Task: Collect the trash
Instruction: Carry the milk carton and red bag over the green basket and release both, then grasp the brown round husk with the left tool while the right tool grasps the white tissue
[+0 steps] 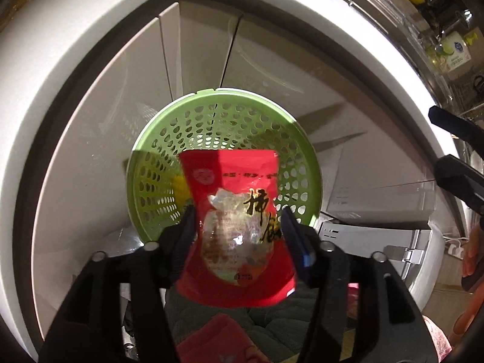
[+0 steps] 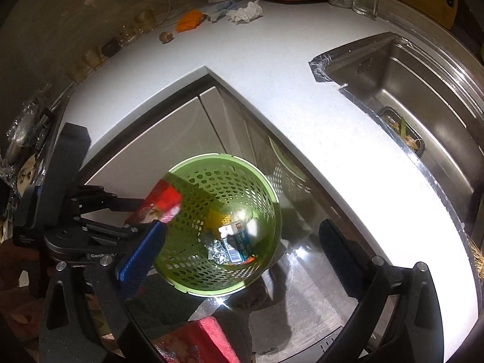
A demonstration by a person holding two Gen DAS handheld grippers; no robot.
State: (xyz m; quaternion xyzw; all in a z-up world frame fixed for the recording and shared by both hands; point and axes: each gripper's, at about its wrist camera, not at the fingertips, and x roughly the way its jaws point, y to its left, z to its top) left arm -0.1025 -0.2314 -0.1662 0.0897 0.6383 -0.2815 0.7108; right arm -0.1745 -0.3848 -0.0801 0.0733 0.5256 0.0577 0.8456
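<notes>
My left gripper (image 1: pixel 237 227) is shut on a red snack bag (image 1: pixel 239 211) with a clear window and holds it above the green perforated basket (image 1: pixel 230 103). In the right wrist view the left gripper (image 2: pixel 145 214) holds the red bag (image 2: pixel 160 199) over the basket's left rim (image 2: pixel 272 193). The basket holds a blue-white carton (image 2: pixel 237 242), crumpled foil (image 2: pixel 216 249) and a yellow scrap (image 2: pixel 217 219). My right gripper (image 2: pixel 242 251) is open and empty, above the basket.
A white L-shaped countertop (image 2: pixel 272 96) wraps around the basket, with beige cabinet doors (image 2: pixel 169 130) below. A steel sink (image 2: pixel 423 90) is at the right. A crumpled tissue (image 2: pixel 245 12), an orange cloth (image 2: pixel 189 19), a nut (image 2: pixel 166 37) and jars lie at the back.
</notes>
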